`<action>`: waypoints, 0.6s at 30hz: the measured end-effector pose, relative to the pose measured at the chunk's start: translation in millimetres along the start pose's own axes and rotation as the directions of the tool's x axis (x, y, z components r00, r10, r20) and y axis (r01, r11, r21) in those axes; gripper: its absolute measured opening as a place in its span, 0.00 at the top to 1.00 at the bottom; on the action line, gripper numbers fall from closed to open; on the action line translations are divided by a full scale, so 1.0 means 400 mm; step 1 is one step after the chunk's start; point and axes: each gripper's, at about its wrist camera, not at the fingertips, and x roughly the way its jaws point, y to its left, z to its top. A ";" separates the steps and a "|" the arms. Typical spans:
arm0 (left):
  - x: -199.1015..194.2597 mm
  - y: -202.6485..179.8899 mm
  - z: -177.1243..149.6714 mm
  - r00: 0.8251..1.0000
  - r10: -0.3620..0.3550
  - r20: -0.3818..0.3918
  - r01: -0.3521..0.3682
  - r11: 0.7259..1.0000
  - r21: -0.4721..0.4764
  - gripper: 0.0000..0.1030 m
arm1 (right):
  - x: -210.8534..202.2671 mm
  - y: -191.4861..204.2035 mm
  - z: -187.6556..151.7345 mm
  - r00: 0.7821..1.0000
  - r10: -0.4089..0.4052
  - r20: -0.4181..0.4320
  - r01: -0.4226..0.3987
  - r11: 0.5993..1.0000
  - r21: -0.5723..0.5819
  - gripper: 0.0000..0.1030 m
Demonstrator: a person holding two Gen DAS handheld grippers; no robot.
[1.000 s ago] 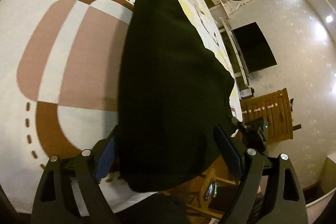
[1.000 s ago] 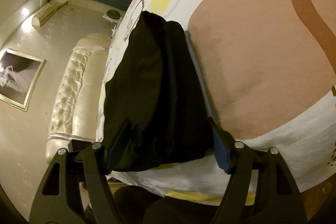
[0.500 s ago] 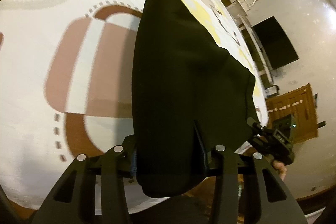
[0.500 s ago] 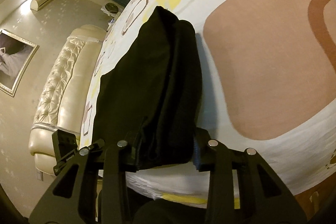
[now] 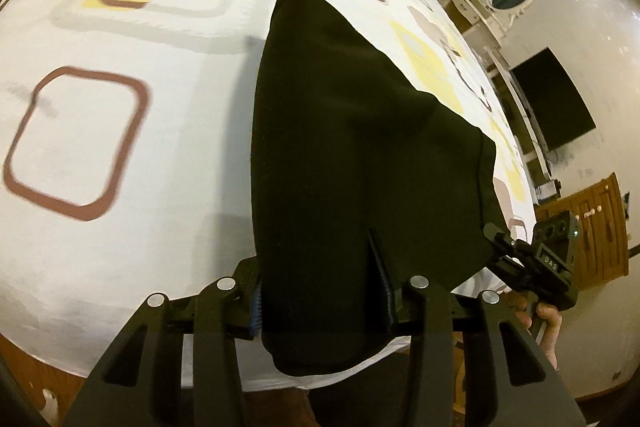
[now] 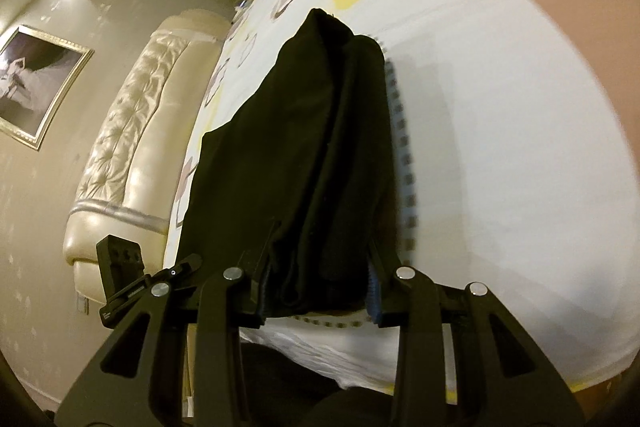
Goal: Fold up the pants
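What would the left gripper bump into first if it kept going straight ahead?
The left gripper is already clamped on the black pants. Pushing straight on probably just bunches them along the patterned bedsheet.

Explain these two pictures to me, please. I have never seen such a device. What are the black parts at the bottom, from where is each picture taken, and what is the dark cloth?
There is no robot here. A person holds a hand tool with two fingers in each hand, and each tool carries a wide-angle camera that looks forward along its fingers. This is why the room looks bent.

One picture comes from the left gripper, the other from the right gripper. The black bars at the bottom of each are that tool's own fingers.

The dark cloth is the pants, lying on a bed with a white patterned cover. Both grippers are closed on the near edge of the pants, each at one corner. In the left picture you can also see the other tool and the person's hand.

On the walls are a TV and a framed picture.
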 end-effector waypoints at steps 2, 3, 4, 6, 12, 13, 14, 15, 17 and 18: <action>-0.001 0.019 -0.001 1.000 -0.009 0.000 0.009 1.000 -0.010 0.58 | 0.012 -0.006 -0.003 1.000 0.000 -0.005 0.000 1.000 0.007 0.67; 0.009 0.013 0.000 1.000 -0.015 -0.002 0.015 1.000 -0.015 0.57 | 0.012 -0.017 -0.003 1.000 0.005 -0.006 -0.005 1.000 0.020 0.67; 0.016 0.014 -0.002 1.000 -0.014 -0.002 0.014 1.000 -0.014 0.56 | 0.015 -0.022 0.000 1.000 0.014 -0.007 -0.013 0.999 0.033 0.67; 0.028 0.004 -0.008 1.000 0.001 0.002 -0.001 1.000 0.003 0.55 | 0.015 -0.039 -0.003 1.000 0.030 -0.007 -0.029 0.998 0.052 0.67; 0.026 0.007 -0.008 1.000 -0.001 0.014 0.001 1.000 0.016 0.54 | 0.016 -0.044 -0.004 1.000 0.027 -0.002 -0.027 0.998 0.056 0.66; 0.026 0.009 -0.009 1.000 -0.003 0.013 0.003 1.000 0.015 0.54 | 0.013 -0.047 -0.005 1.000 0.028 -0.002 -0.028 0.998 0.055 0.66; 0.027 0.008 -0.009 1.000 -0.005 0.013 0.005 1.000 0.014 0.54 | 0.013 -0.046 -0.005 1.000 0.028 -0.002 -0.028 0.998 0.055 0.66; 0.027 0.011 -0.008 1.000 -0.006 0.013 0.005 1.000 0.014 0.54 | 0.013 -0.045 -0.006 1.000 0.028 0.000 -0.028 0.998 0.055 0.66; 0.027 0.016 -0.006 1.000 -0.006 0.014 0.006 1.000 0.016 0.54 | 0.012 -0.045 -0.005 1.000 0.029 0.000 -0.028 0.998 0.055 0.66; 0.027 0.017 -0.006 1.000 -0.006 0.013 0.006 1.000 0.014 0.54 | 0.012 -0.044 -0.007 1.000 0.030 0.000 -0.030 0.998 0.055 0.66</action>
